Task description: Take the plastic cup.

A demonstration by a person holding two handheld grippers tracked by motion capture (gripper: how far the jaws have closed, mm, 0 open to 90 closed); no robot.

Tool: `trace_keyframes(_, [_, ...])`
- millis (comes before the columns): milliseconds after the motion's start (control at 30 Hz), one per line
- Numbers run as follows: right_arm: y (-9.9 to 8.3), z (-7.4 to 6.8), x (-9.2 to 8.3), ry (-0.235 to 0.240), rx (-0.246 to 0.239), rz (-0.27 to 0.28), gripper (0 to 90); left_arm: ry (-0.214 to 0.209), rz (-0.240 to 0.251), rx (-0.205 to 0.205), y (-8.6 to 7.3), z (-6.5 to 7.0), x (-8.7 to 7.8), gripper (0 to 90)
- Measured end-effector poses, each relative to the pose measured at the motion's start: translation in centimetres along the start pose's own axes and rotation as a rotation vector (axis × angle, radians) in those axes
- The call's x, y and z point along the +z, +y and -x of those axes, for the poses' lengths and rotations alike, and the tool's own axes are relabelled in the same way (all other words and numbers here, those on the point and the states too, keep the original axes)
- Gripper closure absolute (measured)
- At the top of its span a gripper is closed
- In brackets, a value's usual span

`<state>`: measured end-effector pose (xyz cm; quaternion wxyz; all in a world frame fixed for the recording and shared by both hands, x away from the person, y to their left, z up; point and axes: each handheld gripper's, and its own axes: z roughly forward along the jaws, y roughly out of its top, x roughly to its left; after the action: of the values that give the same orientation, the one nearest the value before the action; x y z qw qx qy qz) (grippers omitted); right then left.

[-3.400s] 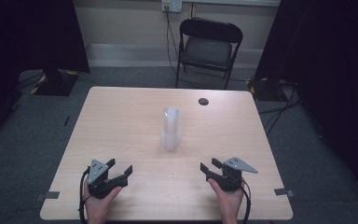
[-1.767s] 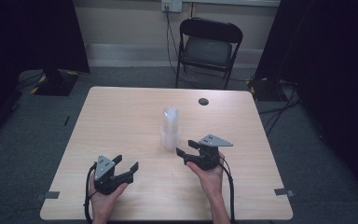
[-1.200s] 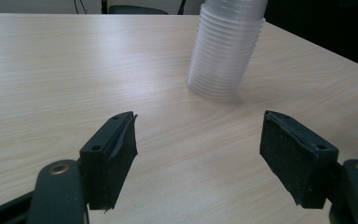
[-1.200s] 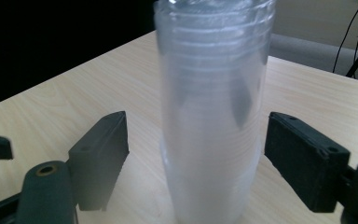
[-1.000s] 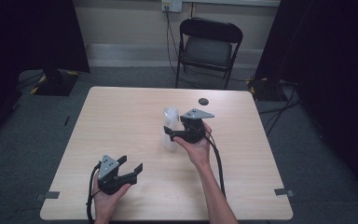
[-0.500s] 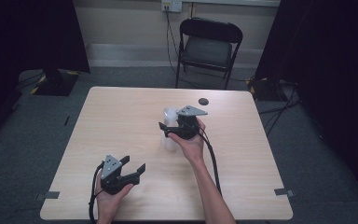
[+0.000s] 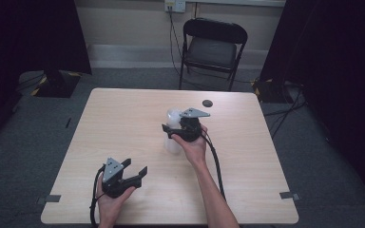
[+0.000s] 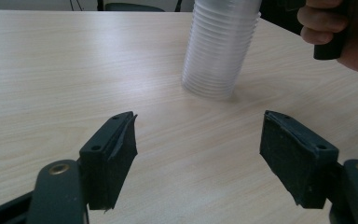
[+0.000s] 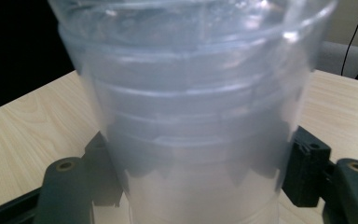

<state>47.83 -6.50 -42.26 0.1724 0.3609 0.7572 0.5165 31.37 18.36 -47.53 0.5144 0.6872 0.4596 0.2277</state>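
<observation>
A tall stack of clear plastic cups (image 7: 173, 142) stands upright near the middle of the light wooden table (image 7: 123, 118). My right gripper (image 7: 168, 132) reaches in from the right at the stack's upper part. Its jaws have just been closing, and its pads press on both sides of the cup stack (image 9: 191, 116), which sits between the jaws of the right gripper (image 9: 198, 168). My left gripper (image 7: 135, 166) rests near the front left of the table, open, with nothing between its pads (image 8: 116, 154). Ahead of it stands the stack (image 8: 219, 51), with the right hand (image 8: 340, 28) beside it.
A small dark round thing (image 7: 207, 103) lies on the table behind the stack, toward the far edge. A black folding chair (image 7: 211, 45) stands beyond the table. Bare tabletop stretches to the left of the stack and along the front right.
My right gripper has come from the front right up to the cup stack, and its jaws have closed around it. My left gripper has stayed near the front left, still open.
</observation>
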Motion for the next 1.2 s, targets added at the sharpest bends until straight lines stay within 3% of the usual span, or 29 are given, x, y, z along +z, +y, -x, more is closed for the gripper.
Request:
trace_keyframes(633, [1.4,0.0,-0.9,0.002,-0.019,0.055,29.6,0.002,-0.010,0.013,-0.2,0.2,0.1,26.5])
trace_keyframes(1200, [2.9,0.1,-1.7,0.010,-0.028,0.099,30.8,-0.033,-0.021,0.027,-0.3,0.6,0.3,26.0])
